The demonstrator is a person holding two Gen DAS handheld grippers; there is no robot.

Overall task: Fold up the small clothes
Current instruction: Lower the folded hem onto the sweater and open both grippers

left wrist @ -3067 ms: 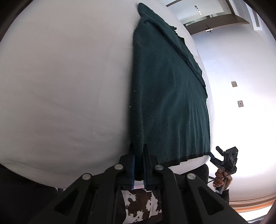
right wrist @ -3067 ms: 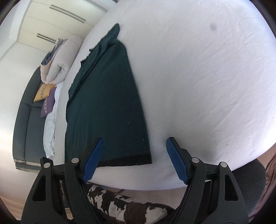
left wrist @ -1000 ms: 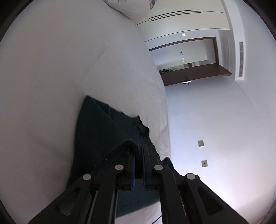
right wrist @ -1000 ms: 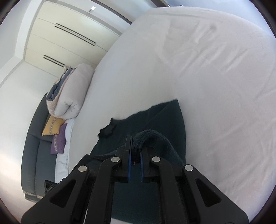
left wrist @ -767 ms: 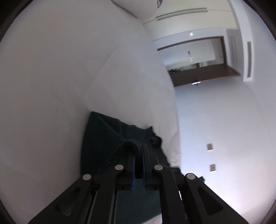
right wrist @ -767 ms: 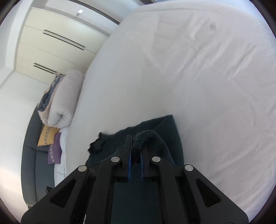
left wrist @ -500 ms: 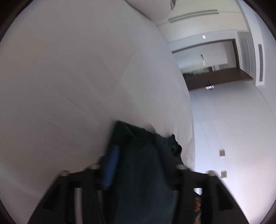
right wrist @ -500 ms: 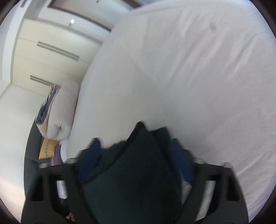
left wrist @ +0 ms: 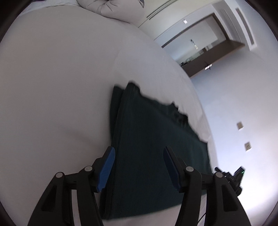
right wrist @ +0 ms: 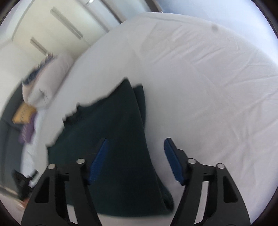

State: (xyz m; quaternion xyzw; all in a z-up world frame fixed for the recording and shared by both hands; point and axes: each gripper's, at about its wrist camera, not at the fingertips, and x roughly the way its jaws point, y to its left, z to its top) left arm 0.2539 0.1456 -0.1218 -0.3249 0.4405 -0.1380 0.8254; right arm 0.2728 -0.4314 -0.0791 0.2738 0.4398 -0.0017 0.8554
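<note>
Nearest the left wrist view, the left gripper (left wrist: pixel 139 166) stands with its blue-padded jaws about half open and nothing pinched; they opened within the last second and now hold that width, with the dark green folded knit garment (left wrist: pixel 152 142) lying slack on the bed between and beyond the pads. The right gripper (right wrist: pixel 135 156) likewise holds nothing: its jaws sprang wide and have just been narrowing to about half, straddling the garment's edge at about 12 o'clock from its fingers. The garment lies doubled on the white bed sheet (right wrist: pixel 208 87), near the bed's edge. Farther off sit a rolled pale duvet (left wrist: pixel 111 8) at 12 o'clock and a dark sofa with yellow and purple cushions (right wrist: pixel 24 118) at 9 o'clock. The lengthwise fold looks freshly laid; next probably calls for regripping an end to fold again.
</note>
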